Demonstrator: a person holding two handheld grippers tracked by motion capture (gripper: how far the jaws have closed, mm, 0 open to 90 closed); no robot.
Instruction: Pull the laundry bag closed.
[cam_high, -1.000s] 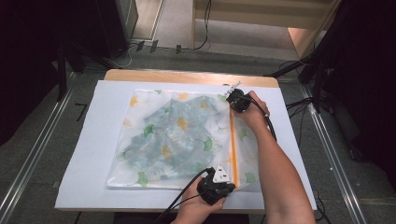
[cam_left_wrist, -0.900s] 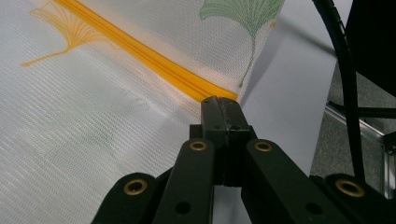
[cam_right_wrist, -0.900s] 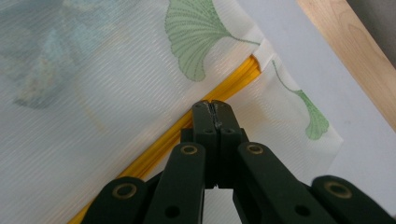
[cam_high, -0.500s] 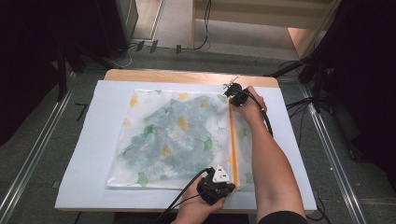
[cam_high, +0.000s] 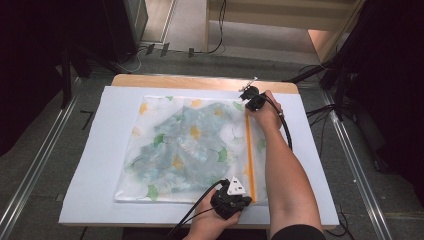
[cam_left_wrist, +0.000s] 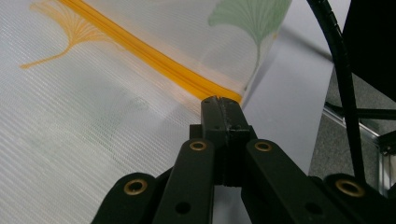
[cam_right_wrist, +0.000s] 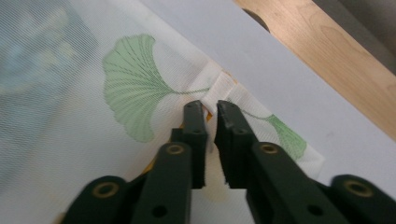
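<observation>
Wooden table (cam_high: 200, 81), white sheet (cam_high: 95, 165) on it, mesh bag (cam_high: 170, 150) atop

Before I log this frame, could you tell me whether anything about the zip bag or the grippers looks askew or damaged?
Nothing stands out. The zip bag lies flat on the white mat, its orange zipper running straight. The left gripper is shut on the zipper's near end; the right gripper, jaws just opening, sits at the far end.

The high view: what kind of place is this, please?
Probably a lab or recording workspace, not a home. A wooden table topped with a white board stands between metal rails on a grey floor, with cables trailing about. A leaf-print zipper bag lies on the board.
</observation>
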